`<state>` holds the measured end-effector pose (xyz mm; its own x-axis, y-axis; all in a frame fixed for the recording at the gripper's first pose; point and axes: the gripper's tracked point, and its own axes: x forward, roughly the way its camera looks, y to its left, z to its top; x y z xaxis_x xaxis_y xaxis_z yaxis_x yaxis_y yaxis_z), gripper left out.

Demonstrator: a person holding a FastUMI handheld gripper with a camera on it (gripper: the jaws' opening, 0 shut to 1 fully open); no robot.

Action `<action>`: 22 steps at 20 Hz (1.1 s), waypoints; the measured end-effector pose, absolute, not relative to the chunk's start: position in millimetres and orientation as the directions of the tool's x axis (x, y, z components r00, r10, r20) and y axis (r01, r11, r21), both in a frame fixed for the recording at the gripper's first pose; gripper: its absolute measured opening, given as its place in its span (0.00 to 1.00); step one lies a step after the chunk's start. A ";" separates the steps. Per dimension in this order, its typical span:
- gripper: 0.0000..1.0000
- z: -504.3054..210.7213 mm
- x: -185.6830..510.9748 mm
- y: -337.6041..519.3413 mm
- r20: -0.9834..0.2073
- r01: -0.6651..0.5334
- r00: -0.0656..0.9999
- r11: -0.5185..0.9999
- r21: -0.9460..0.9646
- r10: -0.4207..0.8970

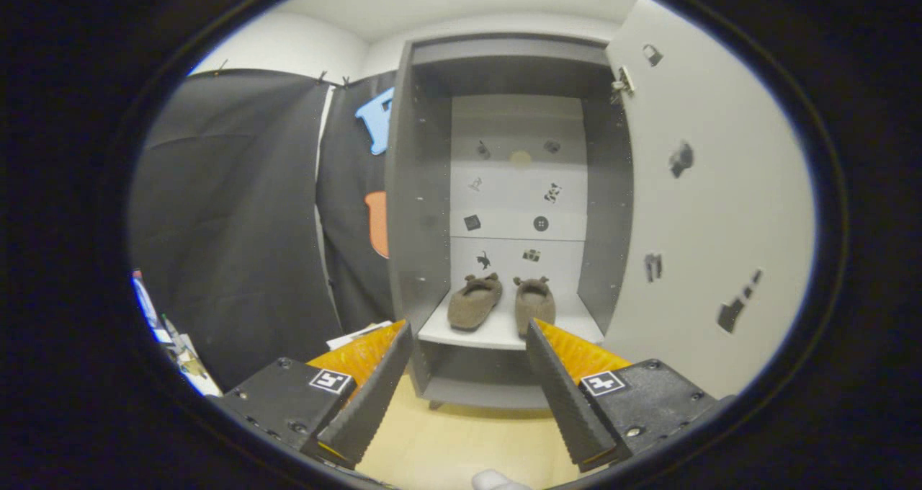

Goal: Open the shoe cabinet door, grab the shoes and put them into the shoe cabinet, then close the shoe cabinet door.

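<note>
The two brown slippers (500,303) look soft and fuzzy, like plush cloth. The tall grey shoe cabinet (418,187) has smooth, matt board panels, as does its pale open door (709,209). The gripper (468,357), spread apart and holding nothing, has ridged pads (565,393).

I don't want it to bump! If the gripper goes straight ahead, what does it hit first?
Probably the brown slippers on the cabinet shelf. The open gripper points right at them; depth is hard to judge.
</note>
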<state>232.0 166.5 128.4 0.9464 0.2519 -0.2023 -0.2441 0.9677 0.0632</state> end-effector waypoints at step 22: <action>1.00 154.2 105.9 -158.8 -0.186 0.114 0.978 0.988 0.104 -0.093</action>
<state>105.9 -158.8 154.2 0.9782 -0.0931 -0.1857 0.1137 0.9881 0.1037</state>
